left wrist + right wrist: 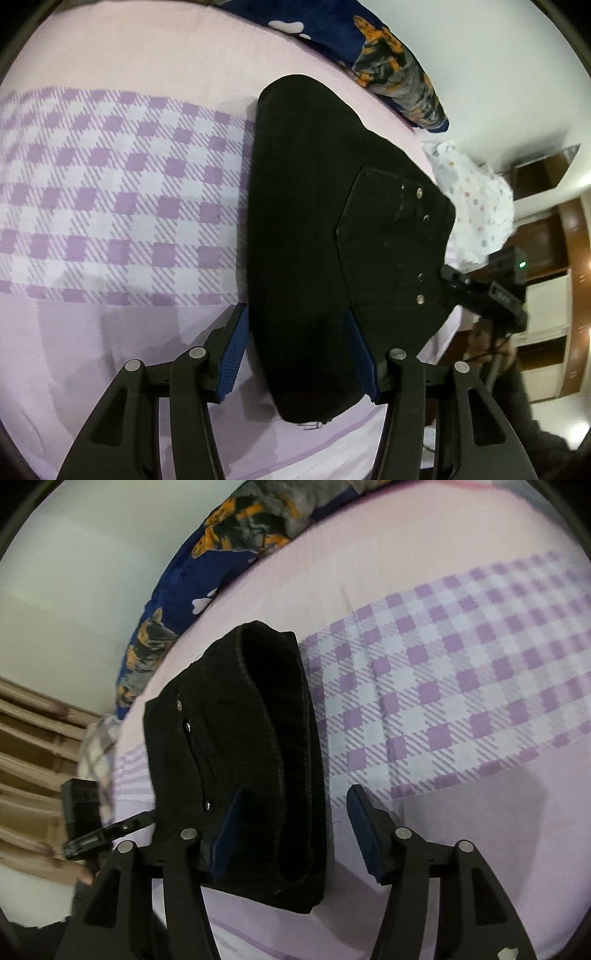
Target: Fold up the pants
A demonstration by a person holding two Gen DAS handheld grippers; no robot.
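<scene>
Nearest the left wrist camera, the left tool hangs with its blue-padded fingers spread to either side of the near end of the folded black denim pants; the pads sit beside the cloth rather than pinching it, so it reads as released. In the right wrist view, the right tool is likewise spread, its left pad over the near edge of the pants and its right pad clear above the bed; nothing is gripped.

The pants lie as a thick, compact bundle on the pink bed sheet with a purple checked band, a riveted back pocket facing up and the stacked folded layers showing along one side. They sit towards the side of the bed nearest the wall.

Beyond them lies a dark blue printed blanket with orange patches, and a white dotted cloth sits at the bed's edge.

By my judgement the folding is essentially finished and this is the letting-go step. The next move likely calls for lifting both tools straight away without dragging the top layer, or a light press to flatten the bundle.
</scene>
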